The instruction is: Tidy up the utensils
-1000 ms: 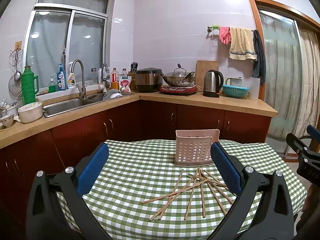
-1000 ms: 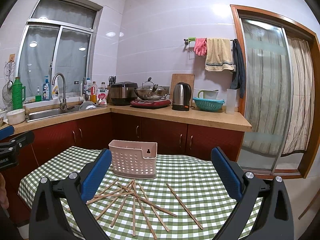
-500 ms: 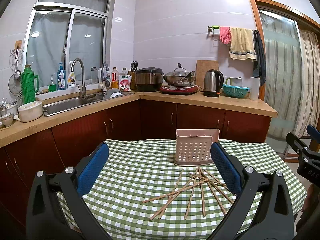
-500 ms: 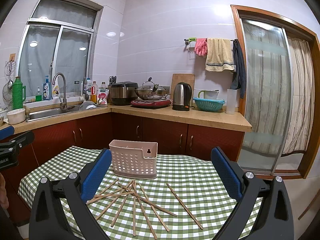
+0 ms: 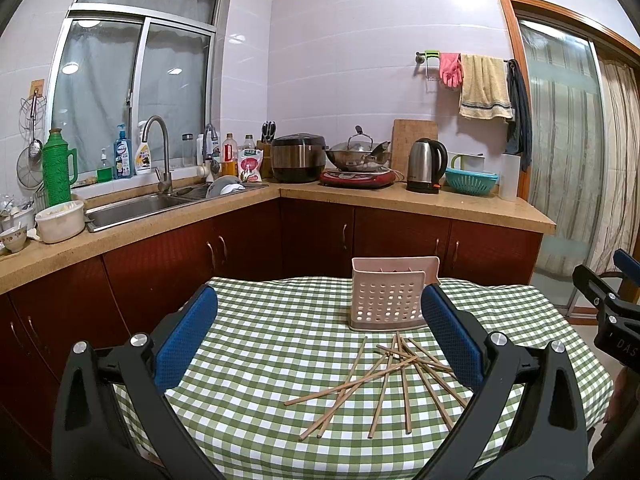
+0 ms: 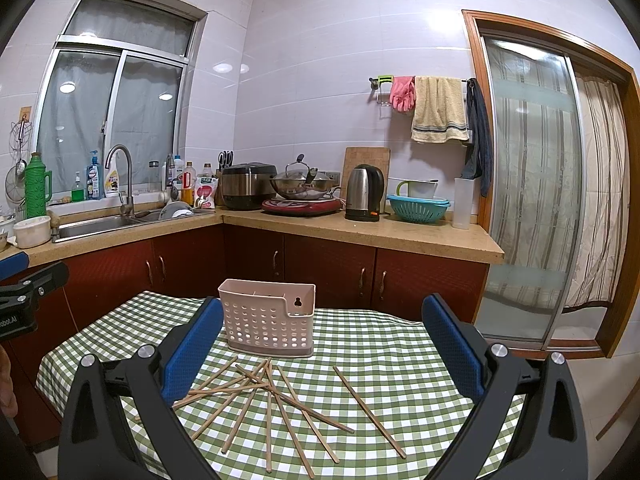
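Two claws, left claw point(image 5: 319, 336) and right claw point(image 6: 322, 344), remain released above the desk point(image 6: 392, 344); chopsticks point(image 6: 272, 400) lie unmoved at lower centre before the holder point(image 6: 267, 322), sorting not begun.

Not much to read here – the right gripper point(image 5: 612, 322) at the right edge of the left wrist view shows "DAS", cut off. The left gripper point(image 6: 24, 300) at the right wrist view's left edge reads "obot.AI". Bottle labels far back – too small.
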`<action>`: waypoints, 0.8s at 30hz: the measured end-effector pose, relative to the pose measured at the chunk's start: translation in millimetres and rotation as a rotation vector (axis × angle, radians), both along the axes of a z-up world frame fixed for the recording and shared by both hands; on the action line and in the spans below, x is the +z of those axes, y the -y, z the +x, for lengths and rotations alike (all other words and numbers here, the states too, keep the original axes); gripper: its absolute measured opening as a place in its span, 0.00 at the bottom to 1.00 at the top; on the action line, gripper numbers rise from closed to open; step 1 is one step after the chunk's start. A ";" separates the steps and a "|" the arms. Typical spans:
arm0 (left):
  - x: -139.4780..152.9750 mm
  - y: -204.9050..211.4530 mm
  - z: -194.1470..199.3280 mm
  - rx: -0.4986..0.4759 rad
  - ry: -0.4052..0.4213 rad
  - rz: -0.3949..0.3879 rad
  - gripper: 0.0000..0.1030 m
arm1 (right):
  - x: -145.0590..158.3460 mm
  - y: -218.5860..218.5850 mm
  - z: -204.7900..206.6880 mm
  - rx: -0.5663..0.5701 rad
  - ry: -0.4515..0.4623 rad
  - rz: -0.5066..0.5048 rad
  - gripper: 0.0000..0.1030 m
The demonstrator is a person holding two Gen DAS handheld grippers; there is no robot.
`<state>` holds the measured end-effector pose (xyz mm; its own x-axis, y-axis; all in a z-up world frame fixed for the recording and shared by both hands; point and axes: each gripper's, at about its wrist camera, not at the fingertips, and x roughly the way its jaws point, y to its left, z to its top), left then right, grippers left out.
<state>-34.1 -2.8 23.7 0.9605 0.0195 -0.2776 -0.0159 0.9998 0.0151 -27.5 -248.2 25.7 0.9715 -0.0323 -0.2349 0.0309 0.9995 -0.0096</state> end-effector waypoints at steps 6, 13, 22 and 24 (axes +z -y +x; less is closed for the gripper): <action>-1.7 -1.4 0.6 -0.001 -0.001 -0.001 0.96 | -0.2 -1.4 0.2 0.001 -0.001 -0.001 0.94; -4.8 -4.0 4.5 0.003 -0.012 -0.001 0.96 | -1.8 -3.5 1.4 0.000 -0.009 0.001 0.94; -42.9 -18.4 41.0 0.002 -0.085 0.014 0.96 | -32.5 -1.0 27.5 0.010 -0.085 0.016 0.94; -58.6 -22.2 52.5 0.003 -0.115 0.031 0.96 | -43.9 0.3 36.1 0.013 -0.116 0.022 0.94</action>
